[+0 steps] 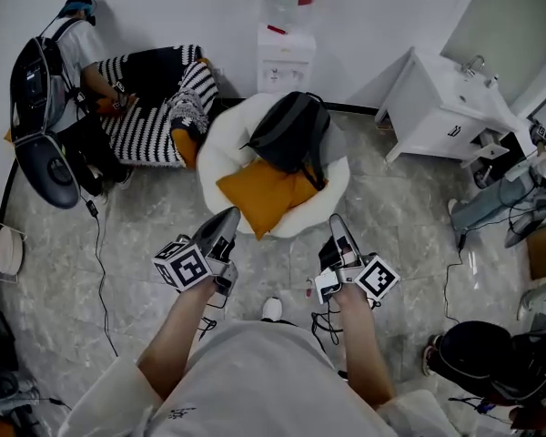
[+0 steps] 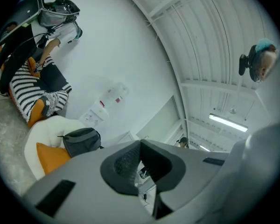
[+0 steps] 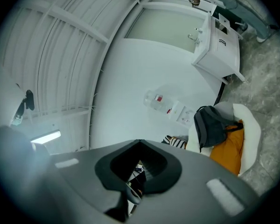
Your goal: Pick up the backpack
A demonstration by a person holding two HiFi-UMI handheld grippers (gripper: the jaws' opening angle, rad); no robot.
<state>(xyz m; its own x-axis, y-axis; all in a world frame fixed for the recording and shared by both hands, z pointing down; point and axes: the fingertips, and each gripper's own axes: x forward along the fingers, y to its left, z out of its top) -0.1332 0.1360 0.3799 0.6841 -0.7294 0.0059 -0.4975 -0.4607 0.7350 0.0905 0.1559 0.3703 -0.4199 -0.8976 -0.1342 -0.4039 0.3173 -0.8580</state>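
Observation:
The dark grey backpack (image 1: 291, 130) leans on a round white chair (image 1: 220, 148), with an orange cushion (image 1: 264, 197) in front of it. My left gripper (image 1: 228, 217) and right gripper (image 1: 337, 222) are held side by side a short way in front of the chair, both pointing toward it, both shut and empty. In the left gripper view the backpack (image 2: 81, 141) shows beyond the shut left gripper (image 2: 140, 146), beside the cushion (image 2: 50, 157). The right gripper view shows the backpack (image 3: 210, 125) off to the right of the shut right gripper (image 3: 139, 143), well apart from it.
A person (image 1: 77, 48) sits on a striped seat (image 1: 159, 121) to the left of the chair. A water dispenser (image 1: 287, 48) stands against the back wall. A white sink cabinet (image 1: 441, 107) is at the right. Cables (image 1: 98, 253) and a black bag (image 1: 478, 353) lie on the marble floor.

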